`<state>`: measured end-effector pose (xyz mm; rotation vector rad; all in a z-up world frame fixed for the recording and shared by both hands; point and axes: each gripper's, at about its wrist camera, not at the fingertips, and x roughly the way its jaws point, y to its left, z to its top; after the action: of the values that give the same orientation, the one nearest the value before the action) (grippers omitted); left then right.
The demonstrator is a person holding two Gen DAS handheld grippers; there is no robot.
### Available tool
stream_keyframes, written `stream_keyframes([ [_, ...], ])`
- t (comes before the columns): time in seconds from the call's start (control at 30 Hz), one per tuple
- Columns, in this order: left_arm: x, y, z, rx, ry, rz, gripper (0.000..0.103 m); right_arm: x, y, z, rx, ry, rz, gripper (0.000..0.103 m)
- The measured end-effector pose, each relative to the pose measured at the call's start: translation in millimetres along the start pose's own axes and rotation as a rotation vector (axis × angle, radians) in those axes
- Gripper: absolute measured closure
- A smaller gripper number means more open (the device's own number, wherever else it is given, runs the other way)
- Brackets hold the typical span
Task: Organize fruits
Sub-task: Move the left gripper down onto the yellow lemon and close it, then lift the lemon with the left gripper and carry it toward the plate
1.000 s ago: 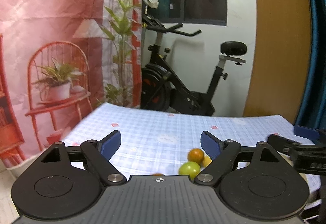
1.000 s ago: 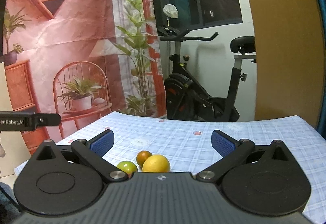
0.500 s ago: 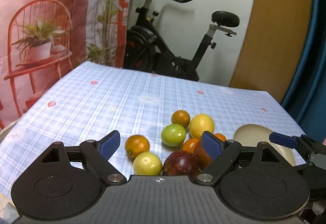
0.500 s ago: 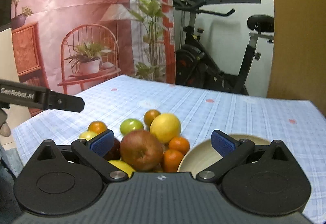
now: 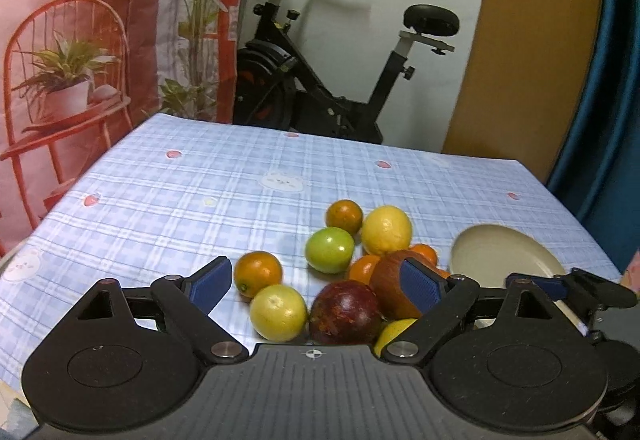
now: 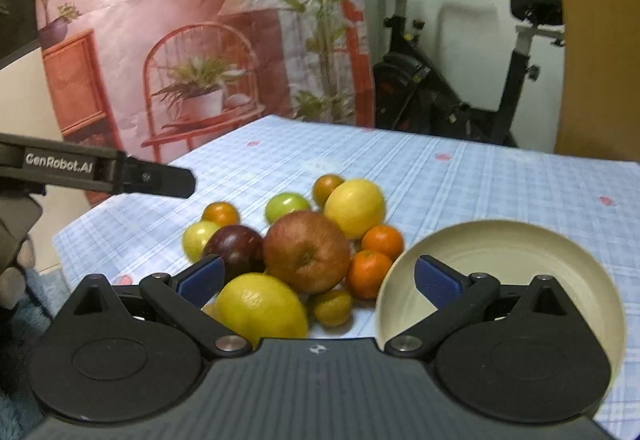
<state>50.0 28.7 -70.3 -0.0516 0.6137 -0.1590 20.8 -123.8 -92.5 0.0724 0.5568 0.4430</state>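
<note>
Hovering over fruit pile [image 6: 304,240] on bench [image 5: 200,175], left claw [image 5: 316,282] and right claw [image 6: 316,278] both gaped wide, empty. Plate [image 6: 520,240] lay beside pile. Risk: nudged round fruit rolling off bench edge.

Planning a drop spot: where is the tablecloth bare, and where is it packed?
Free: the cream bowl is empty; bare tablecloth runs left of the fruit pile and behind it to the far edge by the exercise bike. Crowded: from the red apple and near lemon to the bowl's rim, fruits touch, no gap for a finger.
</note>
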Motion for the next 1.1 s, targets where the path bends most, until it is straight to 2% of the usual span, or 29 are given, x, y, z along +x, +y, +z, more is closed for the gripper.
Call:
stream_keyframes([
  [0.1, 0.6, -2.0, -2.4, -0.001, 0.020, -0.012, 0.017, 2.0, 7.5, -3.7, -0.048, 0.021, 0.009, 0.001],
  [0.2, 2.7, -5.9, -3.8, 0.020, 0.037, -0.031, 0.023, 0.9, 15.8, -7.1, -0.106, 0.016, 0.027, 0.009],
  [0.33, 5.9, -11.9, -6.9, 0.060, 0.053, -0.085, 0.034, 5.7, 19.9, -11.5, -0.129, 0.028, 0.055, 0.026],
  [0.4, 8.7, -14.6, -8.8, 0.074, 0.063, -0.113, 0.044, 8.5, 18.7, -13.0, -0.119, 0.046, 0.075, 0.031],
  [0.47, 11.7, -15.9, -10.6, 0.088, 0.077, -0.145, 0.048, 9.7, 18.8, -13.9, -0.115, 0.060, 0.082, 0.042],
  [0.5, 13.3, -17.3, -11.9, 0.095, 0.081, -0.160, 0.048, 10.5, 18.1, -14.4, -0.113, 0.067, 0.086, 0.043],
  [0.83, 33.6, -25.8, -22.7, 0.125, 0.167, -0.258, 0.049, 15.4, 14.2, -17.6, -0.072, 0.108, 0.135, 0.045],
  [1.1, 49.5, -18.4, -30.0, 0.066, 0.238, -0.310, 0.049, 21.7, 10.7, -19.5, -0.042, 0.138, 0.143, 0.045],
])
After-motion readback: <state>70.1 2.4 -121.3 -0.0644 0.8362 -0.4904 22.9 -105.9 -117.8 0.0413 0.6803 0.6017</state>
